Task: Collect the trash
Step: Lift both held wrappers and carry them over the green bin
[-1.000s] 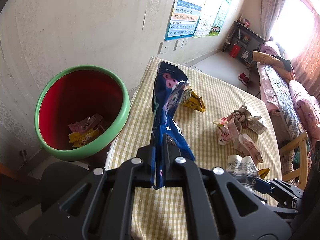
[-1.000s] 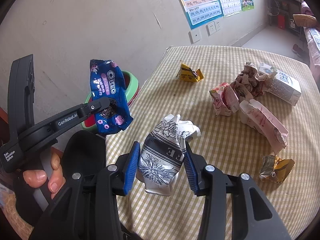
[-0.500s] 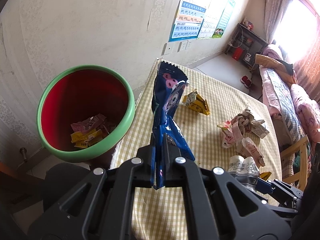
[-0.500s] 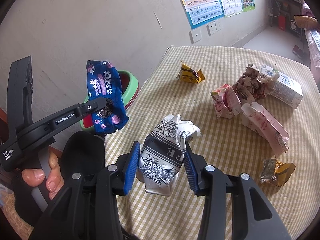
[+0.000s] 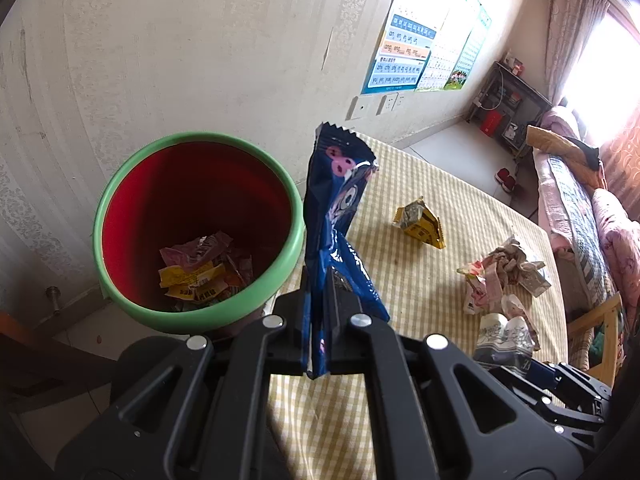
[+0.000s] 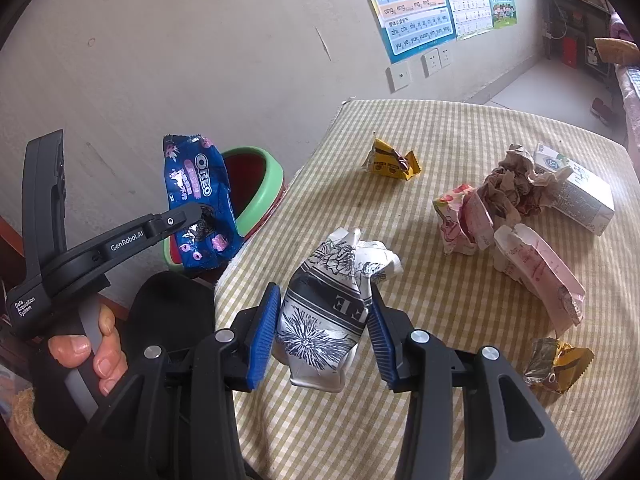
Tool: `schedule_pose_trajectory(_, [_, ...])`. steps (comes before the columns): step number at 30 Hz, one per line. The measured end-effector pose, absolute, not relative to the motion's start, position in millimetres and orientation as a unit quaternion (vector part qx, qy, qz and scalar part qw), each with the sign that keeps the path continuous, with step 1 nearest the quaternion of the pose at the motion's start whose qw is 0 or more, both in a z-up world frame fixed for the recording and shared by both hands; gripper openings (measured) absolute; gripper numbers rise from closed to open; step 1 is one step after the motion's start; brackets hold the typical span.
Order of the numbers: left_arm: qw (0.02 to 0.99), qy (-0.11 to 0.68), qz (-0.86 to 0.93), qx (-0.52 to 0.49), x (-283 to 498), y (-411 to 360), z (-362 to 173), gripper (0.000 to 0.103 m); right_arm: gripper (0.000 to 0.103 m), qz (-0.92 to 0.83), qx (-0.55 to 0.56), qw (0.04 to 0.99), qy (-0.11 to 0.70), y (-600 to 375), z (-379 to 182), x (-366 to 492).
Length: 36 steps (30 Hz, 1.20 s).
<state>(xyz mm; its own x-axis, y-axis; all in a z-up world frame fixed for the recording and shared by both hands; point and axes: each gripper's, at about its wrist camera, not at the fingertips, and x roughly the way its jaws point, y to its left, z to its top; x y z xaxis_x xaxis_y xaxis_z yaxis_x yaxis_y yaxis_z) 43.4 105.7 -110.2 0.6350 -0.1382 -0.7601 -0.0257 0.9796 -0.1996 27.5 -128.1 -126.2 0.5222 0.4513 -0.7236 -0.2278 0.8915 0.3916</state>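
Note:
My left gripper (image 5: pixel 318 312) is shut on a blue Oreo wrapper (image 5: pixel 338 216) and holds it upright beside the rim of the green bin (image 5: pixel 120 184), which has a red inside and several wrappers at its bottom. The right wrist view shows that gripper (image 6: pixel 188 220) and wrapper (image 6: pixel 198 200) in front of the bin (image 6: pixel 266 196). My right gripper (image 6: pixel 320 324) is shut on a crumpled black-and-white carton (image 6: pixel 328 312), held above the checked table (image 6: pixel 400 420).
On the table lie a yellow wrapper (image 6: pixel 392 160), pink cartons (image 6: pixel 536 268), crumpled paper (image 6: pixel 512 184), a white milk box (image 6: pixel 576 192) and a gold wrapper (image 6: pixel 556 364). A dark chair seat (image 6: pixel 172 316) stands below the bin. A wall is behind the bin.
My left gripper has carried the Oreo wrapper left, closer to the bin, whose opening now fills more of the left wrist view. The right gripper has kept still with the carton.

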Motion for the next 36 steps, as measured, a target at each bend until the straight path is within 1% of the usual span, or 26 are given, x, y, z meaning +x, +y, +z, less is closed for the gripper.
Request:
schedule_pose_trajectory(22, [0.908,0.405,0.029,-0.100,50.9,151.0,-99.5,0.004,0.042,0.228,0.102,0.863,0.439,-94.8,-113.1,49.1])
schedule_pose_trajectory(36, [0.904,0.406,0.053,-0.119,51.1,186.2,-102.5,0.004,0.042,0.240,0.087,0.858,0.446,-67.6,-113.8,62.5])
